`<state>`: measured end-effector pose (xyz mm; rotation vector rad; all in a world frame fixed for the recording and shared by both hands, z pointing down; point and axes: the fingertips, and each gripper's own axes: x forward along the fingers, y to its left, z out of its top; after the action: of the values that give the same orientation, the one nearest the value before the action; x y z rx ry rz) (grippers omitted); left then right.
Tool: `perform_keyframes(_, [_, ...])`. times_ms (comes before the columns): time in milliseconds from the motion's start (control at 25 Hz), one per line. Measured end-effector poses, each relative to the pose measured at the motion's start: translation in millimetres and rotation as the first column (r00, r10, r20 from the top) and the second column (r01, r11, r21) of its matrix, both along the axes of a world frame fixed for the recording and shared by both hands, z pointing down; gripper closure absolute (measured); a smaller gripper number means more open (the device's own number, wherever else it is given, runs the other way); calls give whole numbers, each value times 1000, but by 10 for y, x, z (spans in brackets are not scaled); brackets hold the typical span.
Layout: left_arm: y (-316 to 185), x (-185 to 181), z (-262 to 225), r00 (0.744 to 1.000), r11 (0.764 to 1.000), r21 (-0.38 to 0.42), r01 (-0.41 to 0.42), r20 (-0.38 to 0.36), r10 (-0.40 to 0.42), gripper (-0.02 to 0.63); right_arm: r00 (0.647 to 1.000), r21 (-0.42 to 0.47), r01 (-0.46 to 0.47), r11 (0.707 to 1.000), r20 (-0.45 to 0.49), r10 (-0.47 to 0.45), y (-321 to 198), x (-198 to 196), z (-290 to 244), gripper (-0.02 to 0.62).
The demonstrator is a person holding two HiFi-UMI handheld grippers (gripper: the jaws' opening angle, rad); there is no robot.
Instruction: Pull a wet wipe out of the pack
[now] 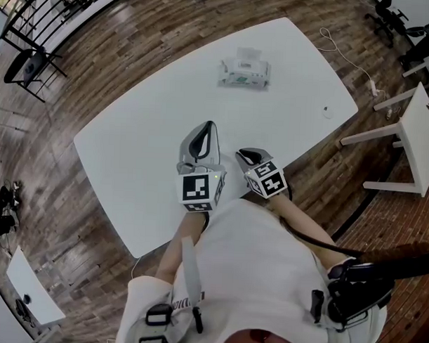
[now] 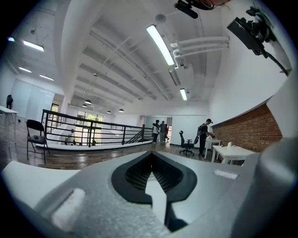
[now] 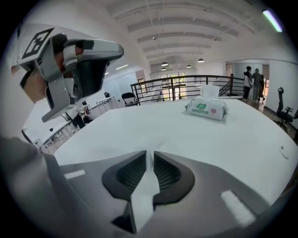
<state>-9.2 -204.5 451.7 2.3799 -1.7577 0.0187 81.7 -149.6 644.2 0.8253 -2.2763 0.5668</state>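
Observation:
The wet wipe pack [image 1: 245, 72], white with a green label, lies on the far part of the white table [image 1: 131, 143]. In the right gripper view the pack [image 3: 206, 109] has a white flap or sheet standing up from its top. Both grippers hover near the table's front edge, well short of the pack. My left gripper [image 1: 208, 125] points nearly level with its tips [image 2: 151, 153] together and nothing in them. My right gripper [image 1: 244, 156] tilts down at the table, and its jaws [image 3: 149, 154] stand a narrow slit apart, empty. The left gripper [image 3: 88, 60] shows at that view's upper left.
A small white round object [image 1: 327, 111] lies near the table's right edge. White side tables [image 1: 419, 132] stand to the right, and a black chair [image 1: 25, 66] and a railing at the far left. People [image 2: 160, 130] stand far off across the room.

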Motion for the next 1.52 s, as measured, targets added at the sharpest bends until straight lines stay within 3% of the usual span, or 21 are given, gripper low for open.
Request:
perform_keyframes(440, [-21, -7, 24, 1000, 1000, -1, -4, 4, 4, 604, 999, -116, 41, 992, -31, -45, 139, 44, 207, 414])
perform_keyframes(680, [1, -33, 5, 1000, 1000, 3, 4, 1, -4, 604, 998, -75, 57, 996, 21, -55, 109, 26, -51, 383])
perform_keyframes(960, [-17, -49, 10, 1000, 1000, 4, 7, 3, -7, 604, 992, 117, 12, 993, 121, -26, -138, -87, -734, 466])
perform_keyframes(1080, [3, -61, 78, 1000, 1000, -4, 6, 7, -6, 604, 986, 190, -12, 982, 167, -20, -226, -138, -1023, 473])
perform_keyframes(1280, [77, -58, 189, 1000, 999, -35, 5, 13, -4, 604, 967, 300, -103, 948, 253, 24, -378, -118, -1509, 540])
perform_keyframes(1400, [50, -44, 171, 1000, 999, -34, -2, 17, 2, 604, 959, 340, -149, 929, 279, 51, -477, -96, -1690, 582])
perform_keyframes(1520, [44, -38, 159, 1000, 1000, -32, -2, 17, 3, 604, 953, 335, -166, 927, 297, 63, -477, -105, -1712, 592])
